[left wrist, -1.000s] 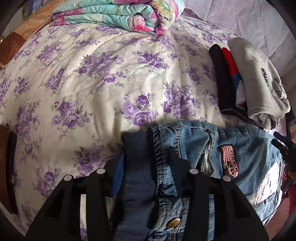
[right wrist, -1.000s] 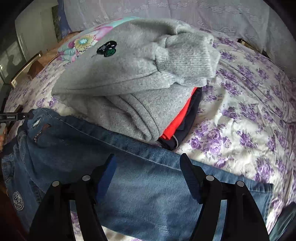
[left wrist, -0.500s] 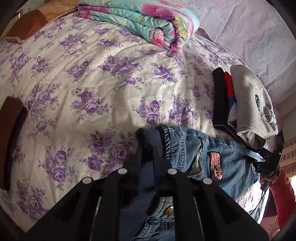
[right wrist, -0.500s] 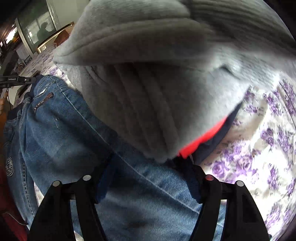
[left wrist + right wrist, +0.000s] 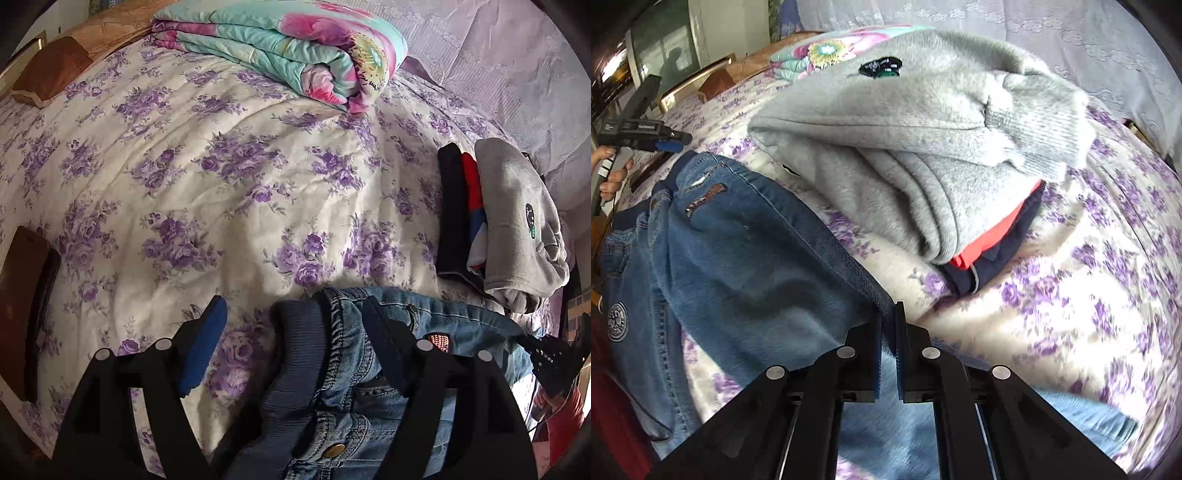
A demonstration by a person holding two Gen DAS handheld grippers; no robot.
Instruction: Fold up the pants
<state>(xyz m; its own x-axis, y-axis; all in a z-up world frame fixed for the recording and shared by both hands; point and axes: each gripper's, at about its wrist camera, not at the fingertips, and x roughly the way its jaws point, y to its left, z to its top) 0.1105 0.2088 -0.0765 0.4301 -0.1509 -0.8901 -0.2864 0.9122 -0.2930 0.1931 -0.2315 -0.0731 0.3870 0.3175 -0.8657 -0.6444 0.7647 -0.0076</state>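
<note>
Jeans (image 5: 738,266) spread across the near edge of the flowered bedspread (image 5: 258,177), waistband left, legs right — flat for folding. Right gripper (image 5: 887,332) just clamped shut on the far edge of a leg, likely to carry it over. Left gripper (image 5: 295,332) just spread wide, ribbed waistband (image 5: 295,354) between the fingers yet ungripped — seemingly released. Folded grey sweater (image 5: 923,147) stacked just beyond, kept clear.

Pants (image 5: 738,258) hem cut off, btm edge
</note>
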